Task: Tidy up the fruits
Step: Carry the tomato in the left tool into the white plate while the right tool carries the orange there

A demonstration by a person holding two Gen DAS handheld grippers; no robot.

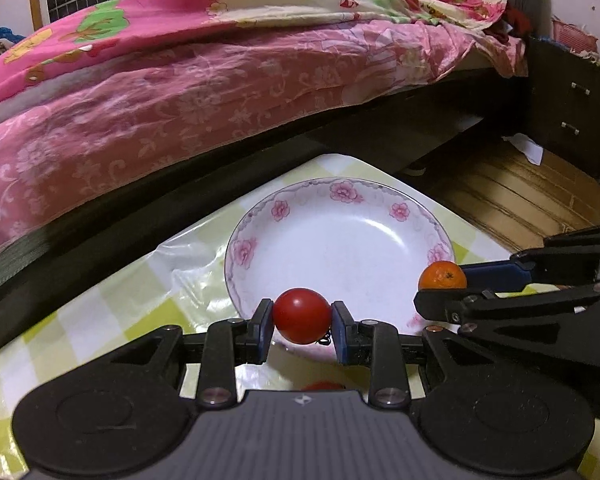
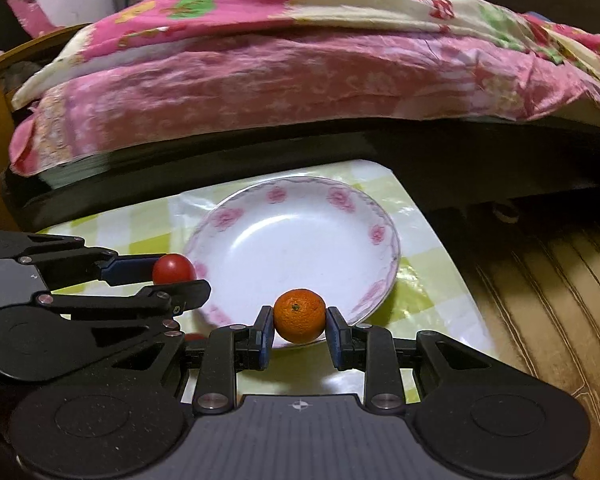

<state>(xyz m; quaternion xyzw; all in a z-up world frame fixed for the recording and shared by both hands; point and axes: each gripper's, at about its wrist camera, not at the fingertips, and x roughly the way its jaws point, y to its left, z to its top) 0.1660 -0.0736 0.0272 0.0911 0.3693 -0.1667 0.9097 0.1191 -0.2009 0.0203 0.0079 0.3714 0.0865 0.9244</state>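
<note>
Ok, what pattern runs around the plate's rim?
Pink flowers linked by a thin grey-purple vine line on the white plate, clearest in the left wrist view.

A red fruit (image 1: 323, 385) lies mostly hidden beneath the left gripper (image 1: 302, 318).

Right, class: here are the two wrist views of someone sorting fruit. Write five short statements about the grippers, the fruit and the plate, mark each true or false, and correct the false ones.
1. The left gripper grips a red tomato. True.
2. The right gripper is open and holds nothing. False: it is shut on a mandarin orange.
3. The flowered plate already holds fruit. False: nothing lies in it.
4. The plate stands on a green-and-white checked tablecloth. True.
5. The bed has a plain blue cover. False: its covers are pink and patterned.
</note>
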